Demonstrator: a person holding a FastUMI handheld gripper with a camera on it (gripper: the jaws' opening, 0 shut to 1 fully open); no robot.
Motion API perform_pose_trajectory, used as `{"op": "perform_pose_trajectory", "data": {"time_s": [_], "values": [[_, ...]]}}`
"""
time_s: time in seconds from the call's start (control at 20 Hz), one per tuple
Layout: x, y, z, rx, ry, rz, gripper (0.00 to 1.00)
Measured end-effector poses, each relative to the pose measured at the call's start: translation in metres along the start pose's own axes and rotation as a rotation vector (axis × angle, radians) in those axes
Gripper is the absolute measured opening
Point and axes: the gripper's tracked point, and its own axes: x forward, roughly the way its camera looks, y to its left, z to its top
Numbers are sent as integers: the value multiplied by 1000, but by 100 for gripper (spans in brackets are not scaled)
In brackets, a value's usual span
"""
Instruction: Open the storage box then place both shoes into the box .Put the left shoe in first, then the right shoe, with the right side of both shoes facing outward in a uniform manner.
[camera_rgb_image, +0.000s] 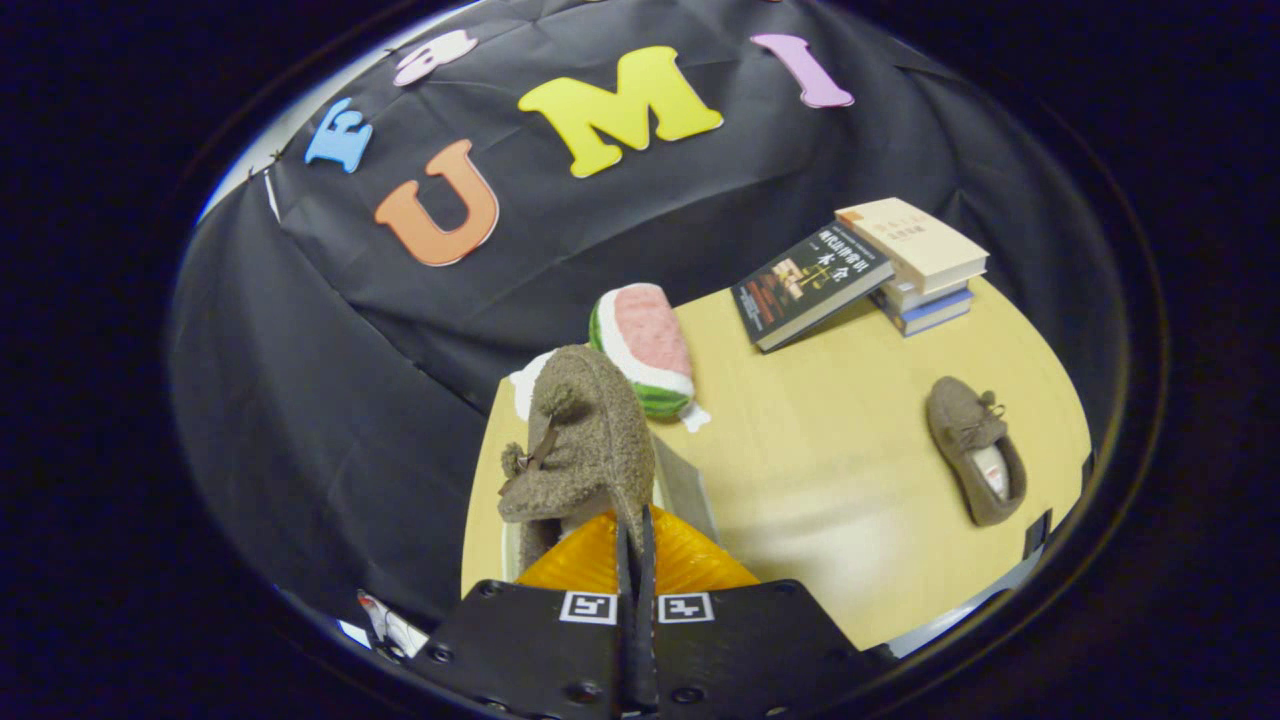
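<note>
between the fingers of the gripper (636, 560), pressed nearly together, hangs a brown fleecy shoe (580, 445), pinched by a thin edge of its collar so that its toe points up and away from the camera. a small bow with pompoms sits on its upper. it looks light and soft, a slipper of curly pile that sags and folds rather than holding its shape, so a grip on the collar rim is likely to let the body swing; it should not slip much, since the pile gives the pads something to bite. directly under and behind the shoe shows a pale panel and rim, apparently the storage box (685, 490), though whether it stands open i cannot tell. the second shoe (976, 462), same fuzzy brown with a light lining showing at its opening, lies flat on the smooth yellow-wood table (830, 470), well apart from the gripper. for that one the heel collar or the side wall of the opening looks the best hold. a plush watermelon slice (645, 348), spongy and rounded, rests just beyond the held shoe, and a stack of books (900, 275), hard-edged and glossy, sits at the far corner.
</note>
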Motion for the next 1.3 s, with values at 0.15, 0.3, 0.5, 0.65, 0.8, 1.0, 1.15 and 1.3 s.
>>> {"op": "perform_pose_trajectory", "data": {"time_s": [0.15,0.3,0.5,0.65,0.8,1.0,1.15,1.3], "values": [[26,27,-24,-12,30,1,1],[49,44,-50,-14,61,-13,0],[78,40,-81,-24,100,-63,1],[96,32,-97,-21,134,-97,1],[112,28,-111,-8,171,-129,1],[128,24,-125,-24,225,-195,0],[140,17,-134,-67,270,-227,1],[150,10,-145,-96,315,-255,1]]}}
